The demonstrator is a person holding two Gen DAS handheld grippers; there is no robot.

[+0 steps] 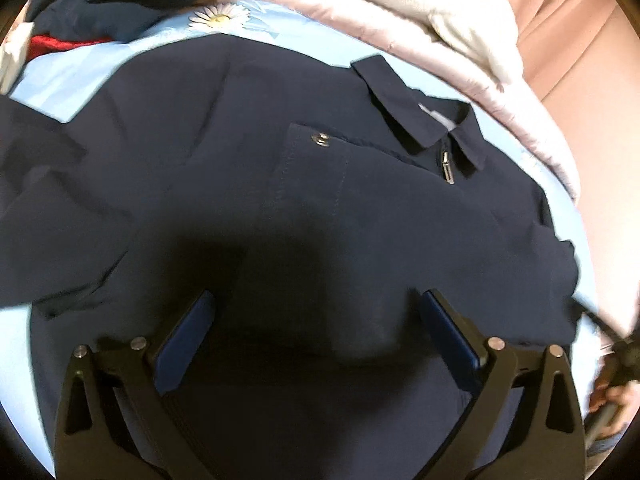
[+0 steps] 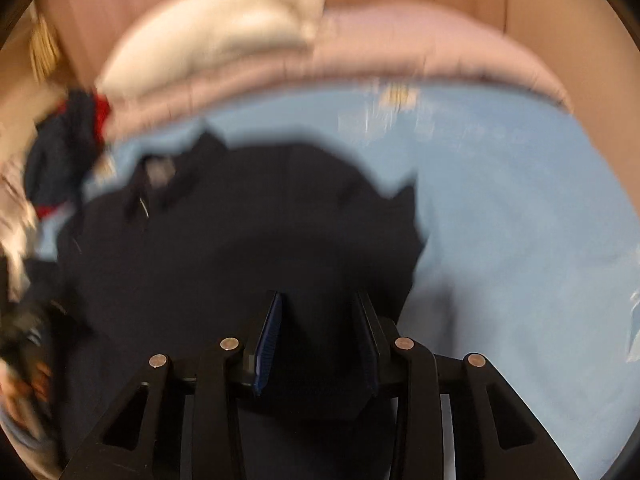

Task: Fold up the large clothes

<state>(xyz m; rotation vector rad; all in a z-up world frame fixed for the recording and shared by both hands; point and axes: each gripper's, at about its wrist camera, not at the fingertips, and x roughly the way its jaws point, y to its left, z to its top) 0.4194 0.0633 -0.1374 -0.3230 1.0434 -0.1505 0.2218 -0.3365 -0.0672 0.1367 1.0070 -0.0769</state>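
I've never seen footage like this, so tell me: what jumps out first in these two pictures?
The dark navy jacket fills the middle of both views, spread collar-up on a light blue bedsheet, its metal zipper pull catching light. In front, black tongs with blue pads frame each view: the left gripper is wide open above the cloth, the right gripper narrower. Behind lie pink and white quilts and a daisy print.
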